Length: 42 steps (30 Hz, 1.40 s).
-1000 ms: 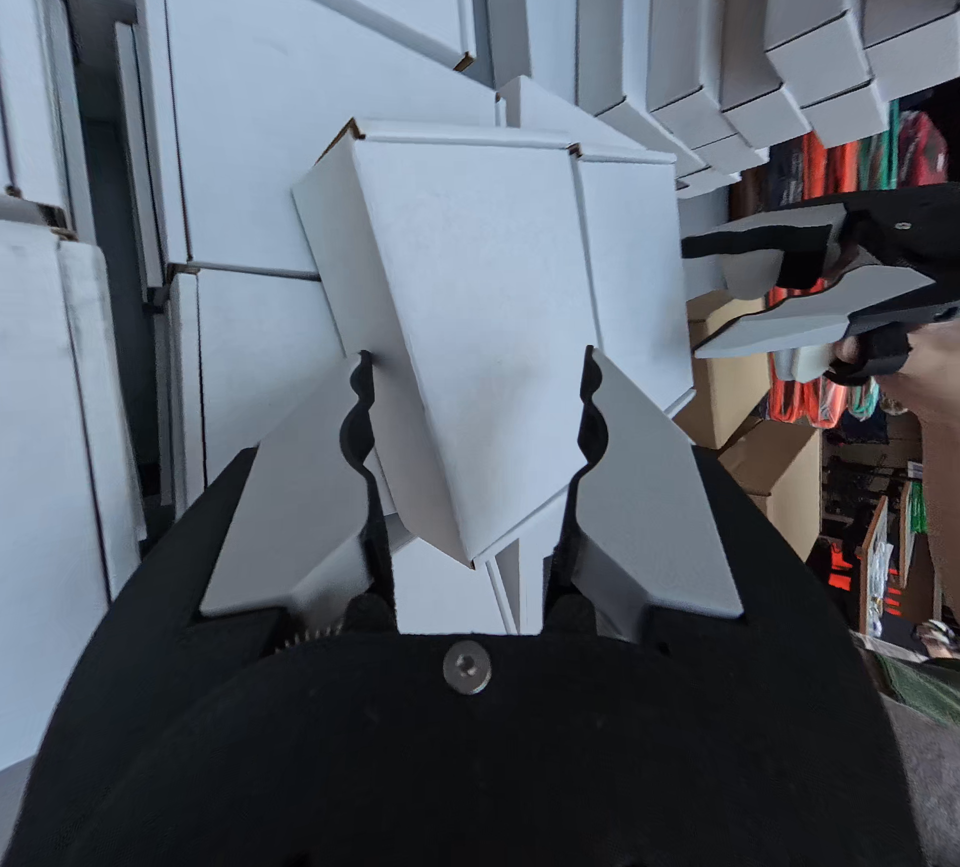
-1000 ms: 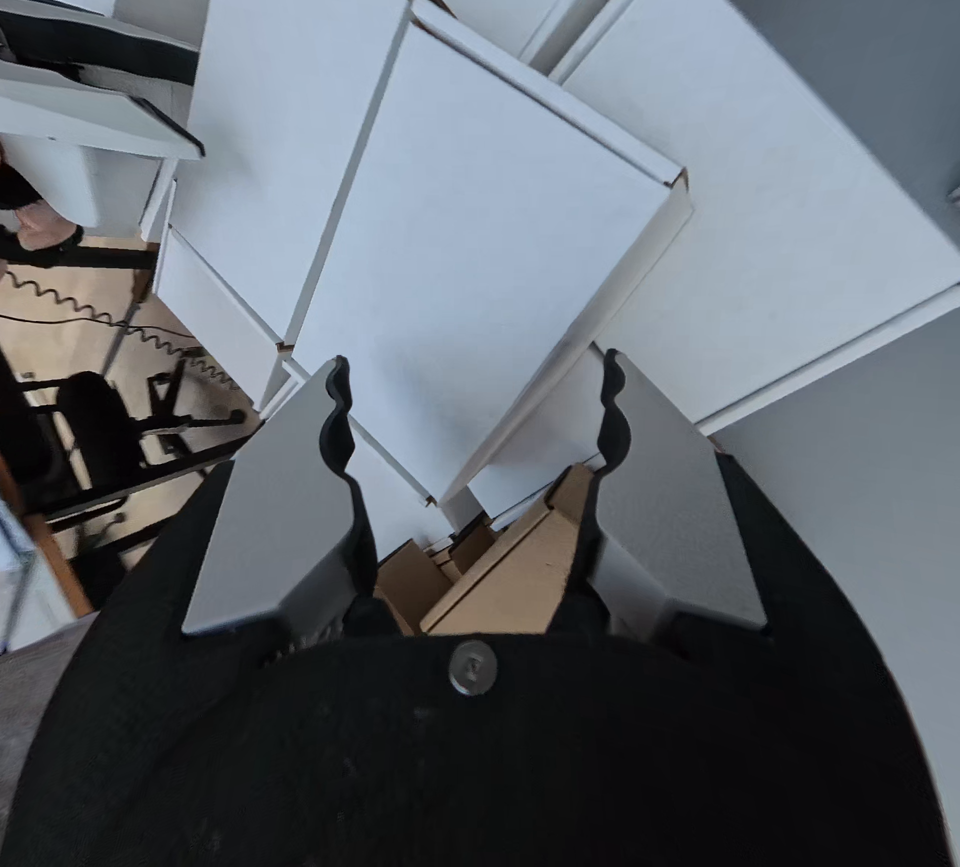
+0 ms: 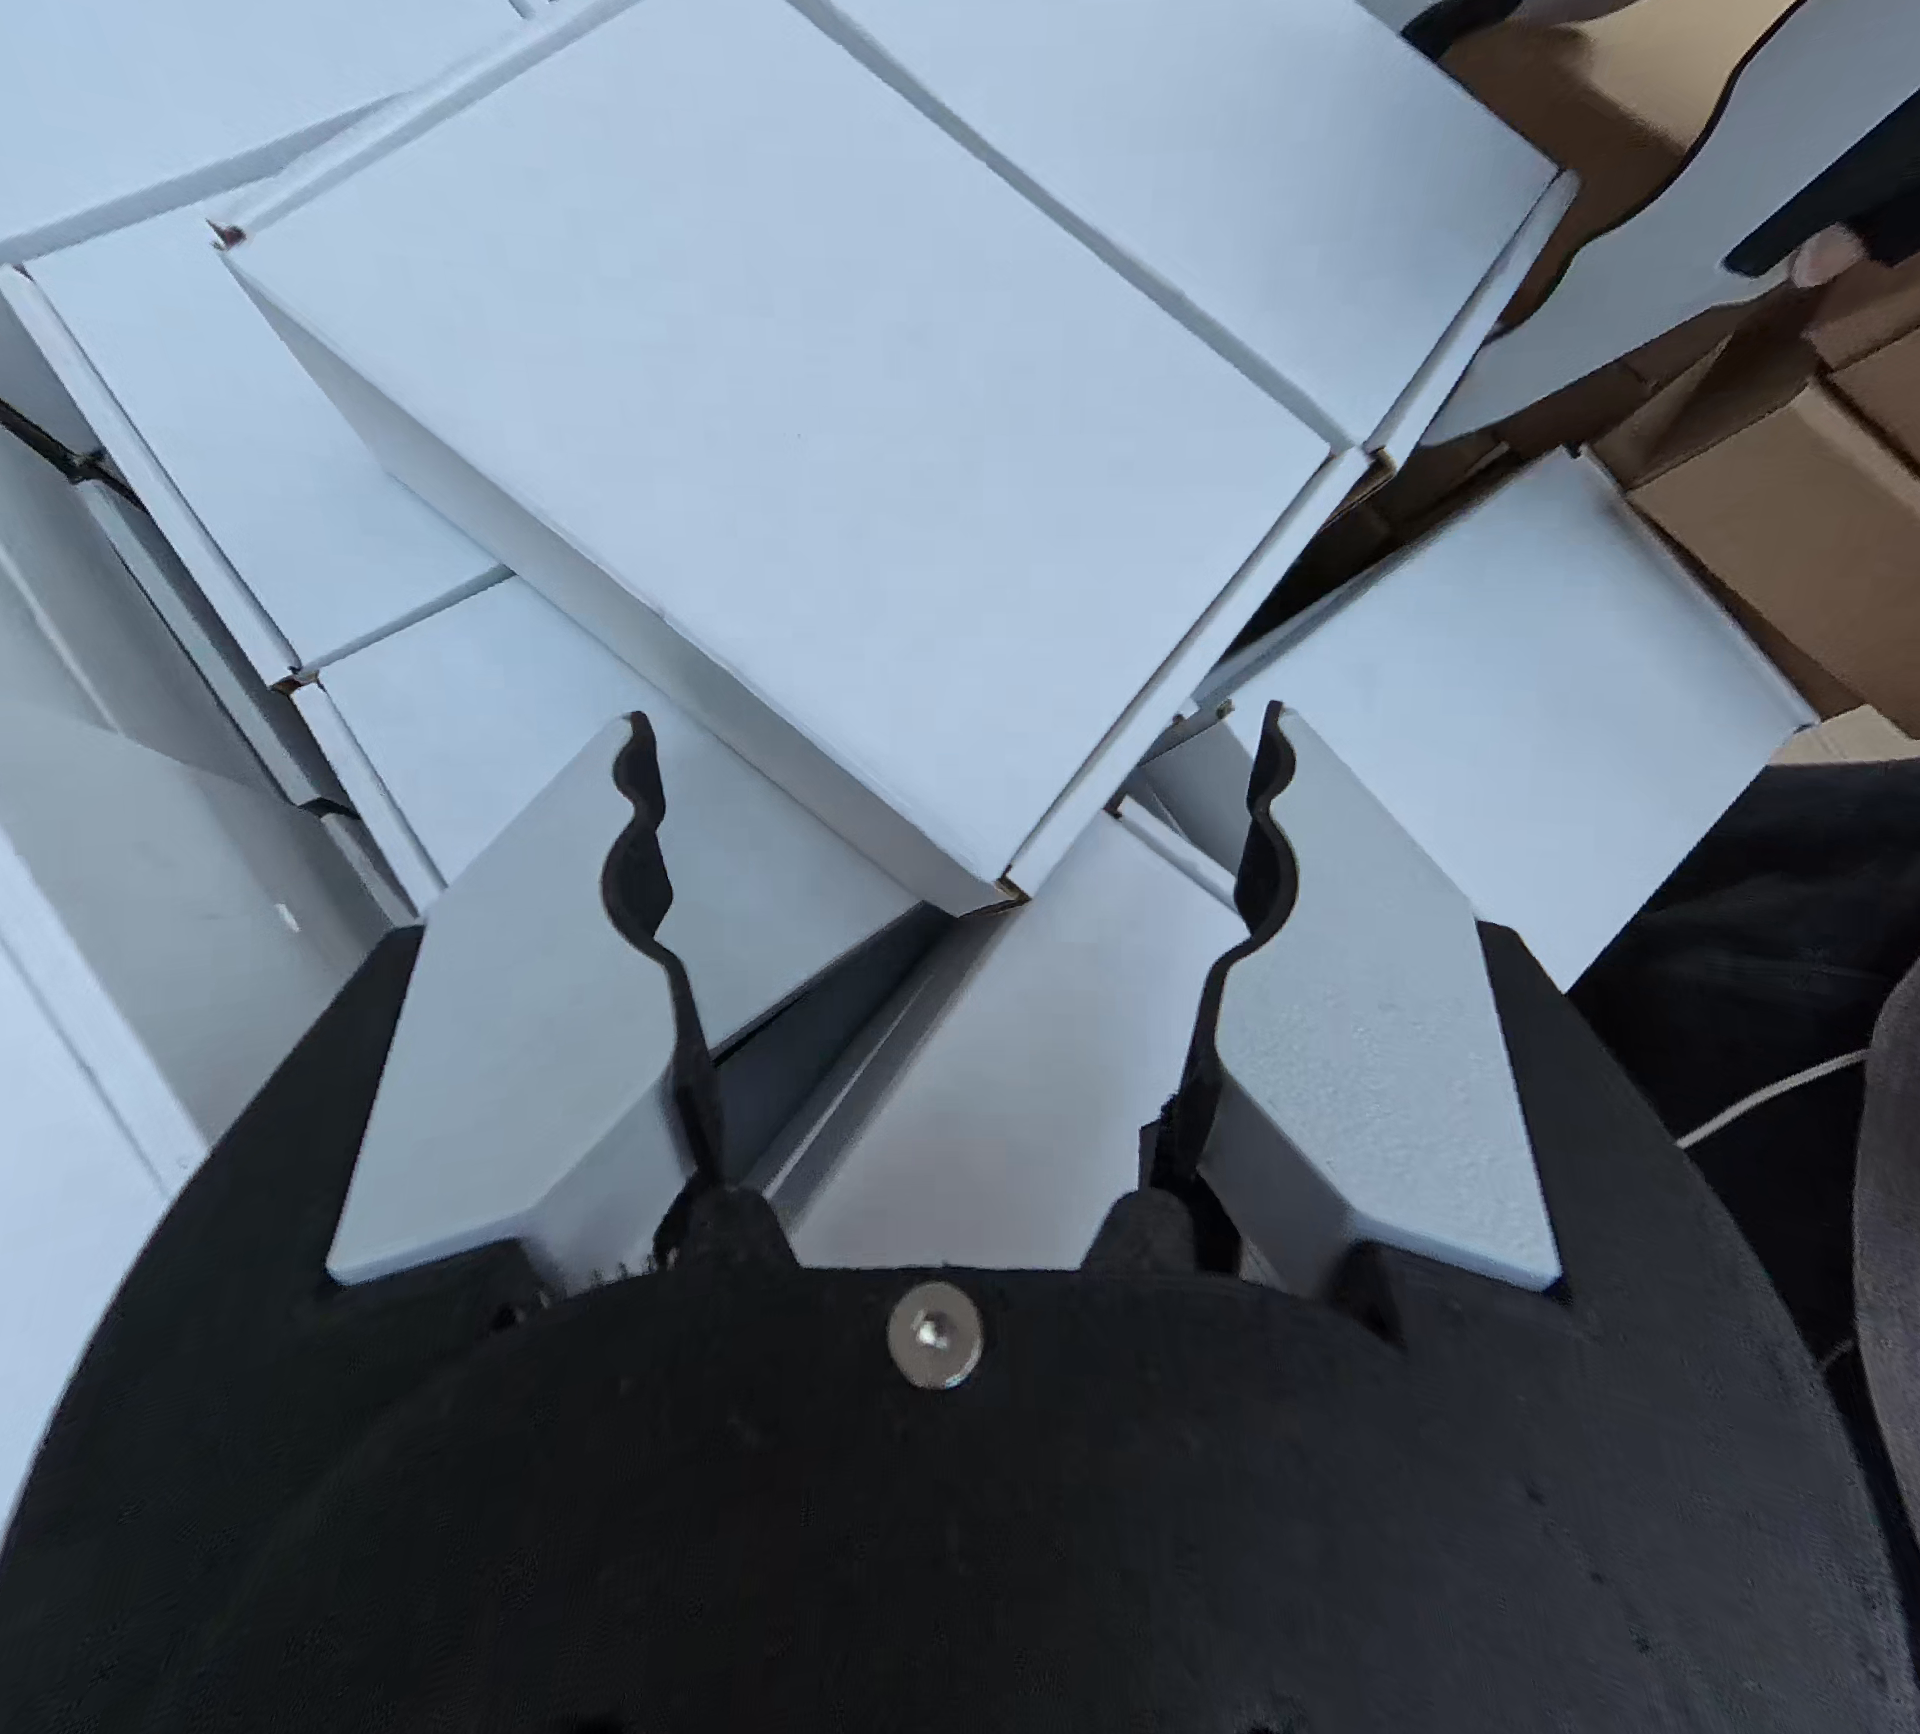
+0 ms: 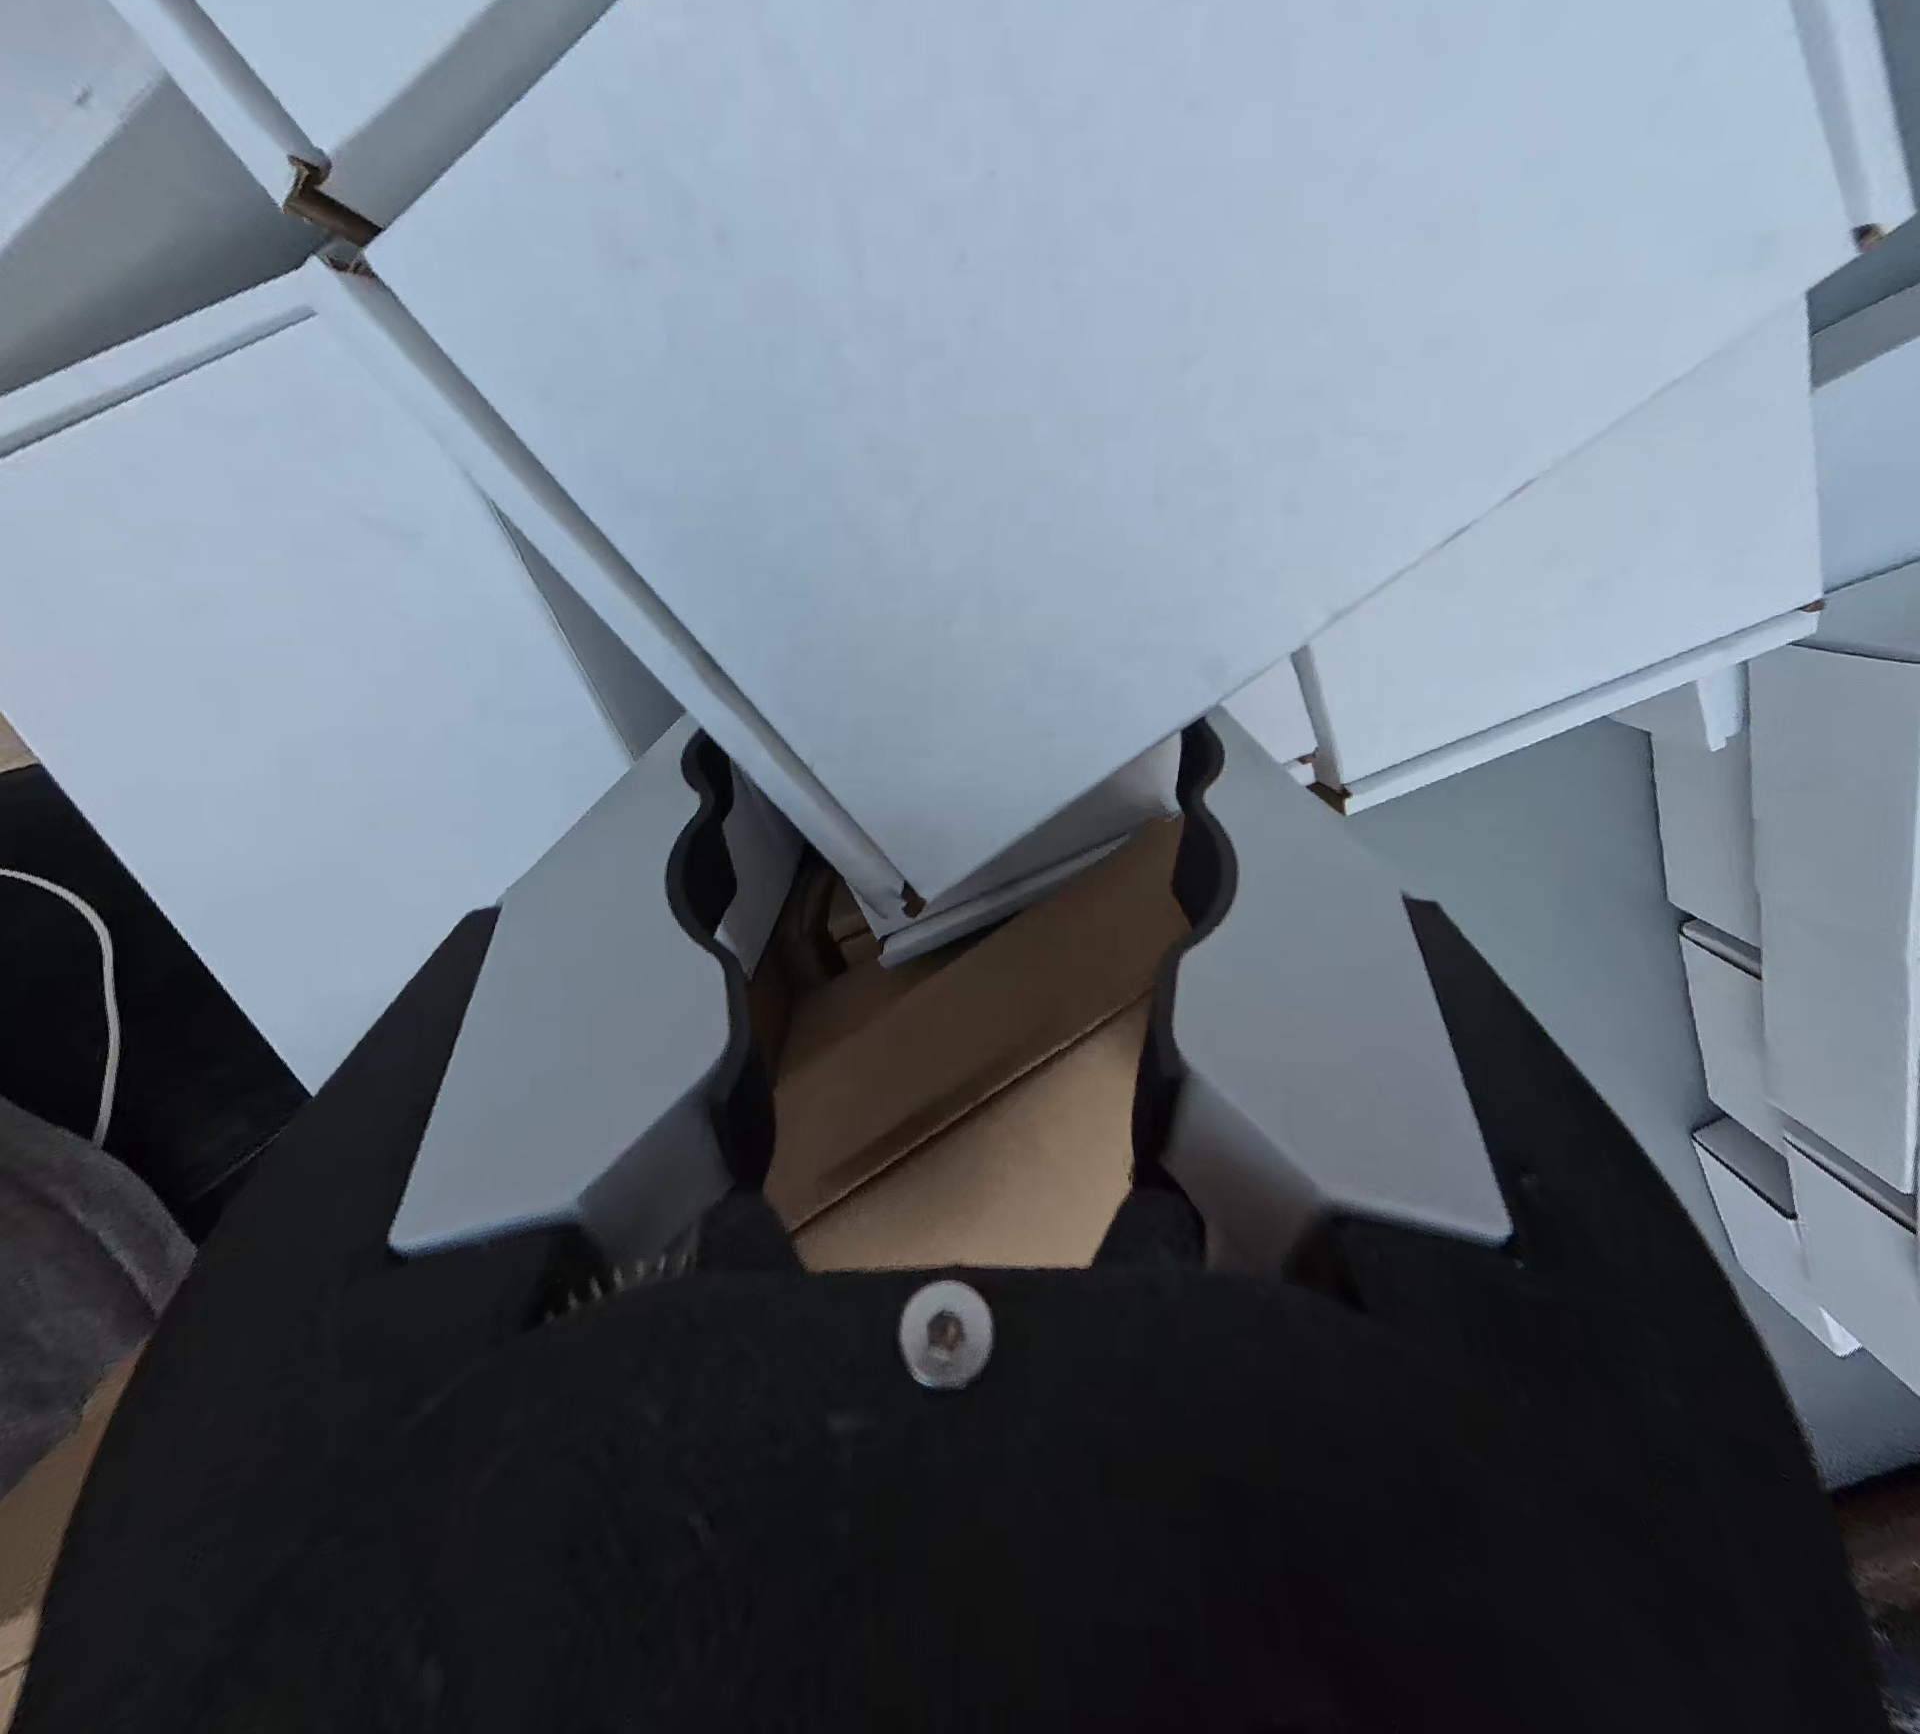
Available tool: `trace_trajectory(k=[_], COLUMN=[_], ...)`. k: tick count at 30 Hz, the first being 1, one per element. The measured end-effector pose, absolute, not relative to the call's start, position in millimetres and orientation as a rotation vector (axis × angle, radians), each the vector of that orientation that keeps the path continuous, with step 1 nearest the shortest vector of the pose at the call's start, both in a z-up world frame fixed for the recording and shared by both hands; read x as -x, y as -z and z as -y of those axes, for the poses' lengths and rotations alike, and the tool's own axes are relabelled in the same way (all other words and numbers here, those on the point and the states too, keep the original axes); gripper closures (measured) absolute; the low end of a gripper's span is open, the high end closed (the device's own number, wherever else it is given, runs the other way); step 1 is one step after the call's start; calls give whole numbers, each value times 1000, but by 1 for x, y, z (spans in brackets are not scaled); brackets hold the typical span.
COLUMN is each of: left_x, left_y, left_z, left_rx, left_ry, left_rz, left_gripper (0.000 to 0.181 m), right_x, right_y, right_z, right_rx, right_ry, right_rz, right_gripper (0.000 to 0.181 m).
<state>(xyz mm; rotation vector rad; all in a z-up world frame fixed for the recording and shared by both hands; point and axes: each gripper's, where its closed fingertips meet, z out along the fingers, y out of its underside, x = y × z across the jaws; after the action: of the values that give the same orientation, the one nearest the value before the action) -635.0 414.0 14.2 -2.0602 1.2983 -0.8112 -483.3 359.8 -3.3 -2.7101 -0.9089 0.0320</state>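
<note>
Hovering wide-spread, left gripper and right gripper (both empty) near flat white box.

You see cool, bluish daylight in both views, soft and even, with no glare. The white boxes cast faint shadows into their gaps. Edges bow from wide-angle distortion; slight motion blur smears the right view's corners.

both the left gripper and right gripper gape wide, empty.
</note>
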Motion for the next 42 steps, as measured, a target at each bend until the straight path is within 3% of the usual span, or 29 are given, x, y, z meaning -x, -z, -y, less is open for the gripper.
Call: trace_trajectory(k=[3, 9, 26, 32, 42], left_x=[636, 634, 632, 589, 412], left_y=[-6, -3, -44, -115, -310], left_z=[-412, -422, -414, -423, -442], left_rx=[2037, 1980, 1871, 1747, 1384], left_ry=[775, 711, 592, 594, 610], left_rz=[-1384, -1393, -1374, -1381, -1427], left_gripper=[69, 92, 97, 97, 98], right_x=[482, 487, 487, 446, 274], right_y=[-2, -5, -49, -120, -306], right_z=[-368, -374, -371, -373, -375], right_rx=[2640, 2561, 2388, 2329, 2207], right_ry=[3, -69, -110, -48, 153], right_rz=[893, 880, 834, 755, 608], right_gripper=[80, 90, 93, 93, 93])
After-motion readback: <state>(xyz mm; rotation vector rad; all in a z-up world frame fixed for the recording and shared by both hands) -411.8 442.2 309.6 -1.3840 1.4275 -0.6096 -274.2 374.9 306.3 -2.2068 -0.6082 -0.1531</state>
